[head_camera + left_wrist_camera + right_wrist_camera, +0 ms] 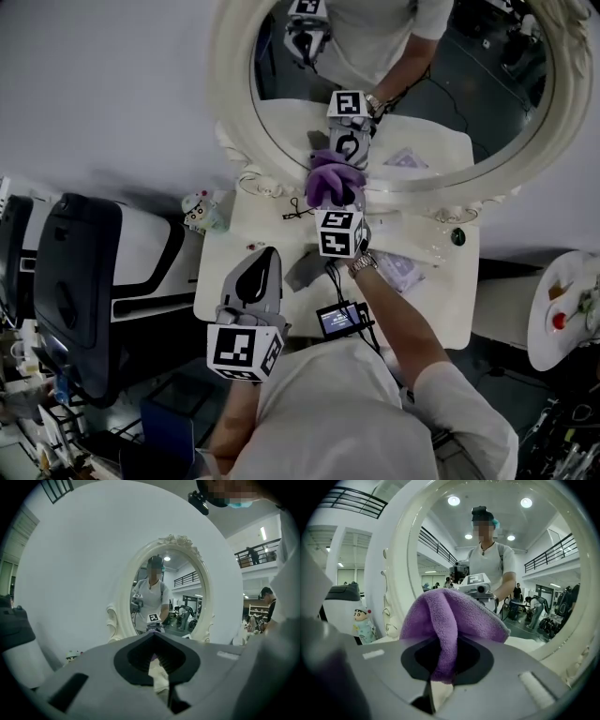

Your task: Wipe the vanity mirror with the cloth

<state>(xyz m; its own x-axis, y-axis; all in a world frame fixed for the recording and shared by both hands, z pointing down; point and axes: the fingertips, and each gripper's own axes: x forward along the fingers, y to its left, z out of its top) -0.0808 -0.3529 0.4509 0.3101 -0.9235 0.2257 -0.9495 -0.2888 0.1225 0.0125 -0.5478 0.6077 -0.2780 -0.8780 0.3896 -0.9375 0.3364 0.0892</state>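
The right claw squeezes the purple cloth low on the vanity mirror. The cloth seems to touch the glass. The left claw is pinched together on nothing, above the worktop.

Fluffy purple pile cloth against a glossy glass mirror in a smooth cream frame.

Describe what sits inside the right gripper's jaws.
A fold of the purple cloth is pinched inside the right gripper and bunches out ahead. It covers part of the mirror behind it.
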